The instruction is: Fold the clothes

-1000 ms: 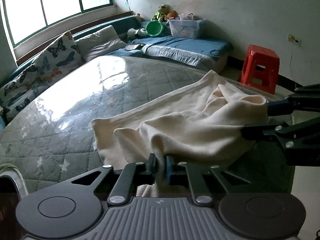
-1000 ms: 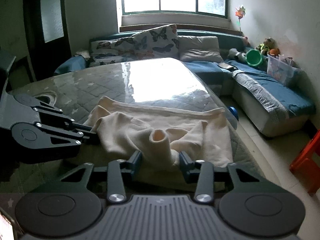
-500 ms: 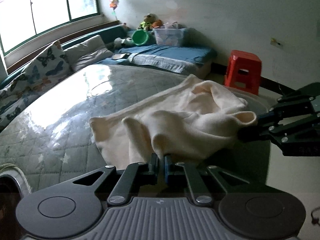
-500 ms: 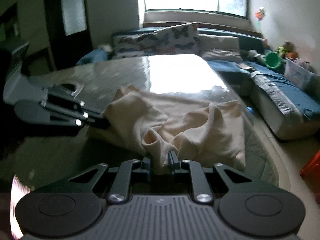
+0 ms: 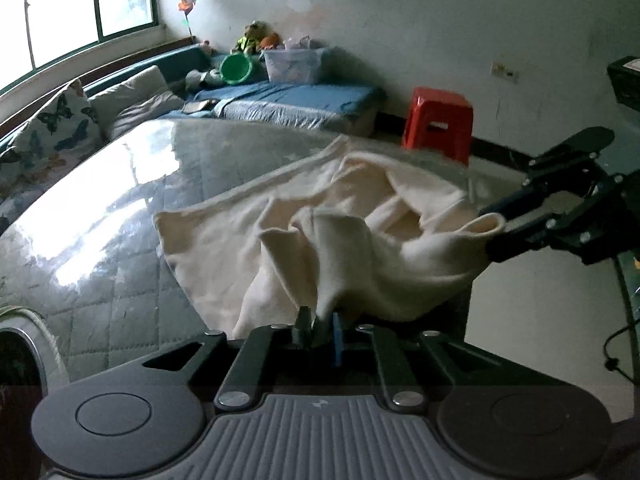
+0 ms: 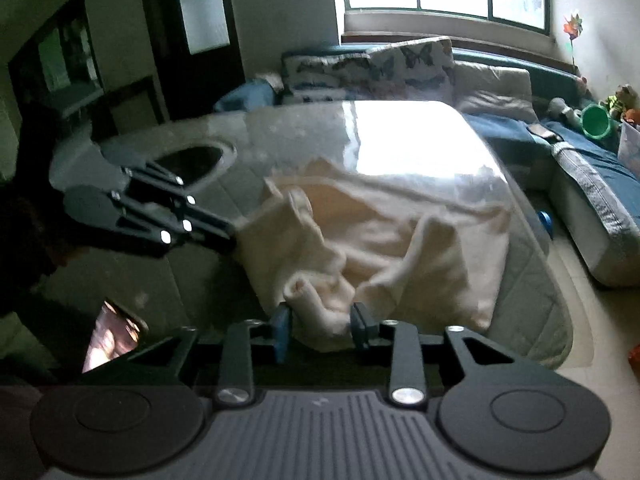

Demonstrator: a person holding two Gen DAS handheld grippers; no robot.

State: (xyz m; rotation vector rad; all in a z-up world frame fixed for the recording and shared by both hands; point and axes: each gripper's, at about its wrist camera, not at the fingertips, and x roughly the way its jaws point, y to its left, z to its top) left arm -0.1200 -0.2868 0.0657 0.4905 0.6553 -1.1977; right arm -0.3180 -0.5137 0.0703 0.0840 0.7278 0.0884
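Since a second ago I have lifted the near edge of the cream garment [image 5: 360, 240] off the glossy quilted table [image 5: 120, 240] and drawn it toward me, and both sets of jaws have just been opening. My left gripper [image 5: 318, 326] stands narrow with a thin pinch of the hem between its pads, though I cannot tell how firmly it bites. My right gripper [image 6: 320, 320] stands wider around a rolled cuff that fills the gap. The rest of the garment lies crumpled on the table, its far edge flat. The danger, as I judge it, is that the loosening jaws let 1 corner slip; the cloth would then sag unevenly and the fold would land crooked. The slick table could also let the whole piece slide toward the edge beside the red stool [image 5: 438, 124].
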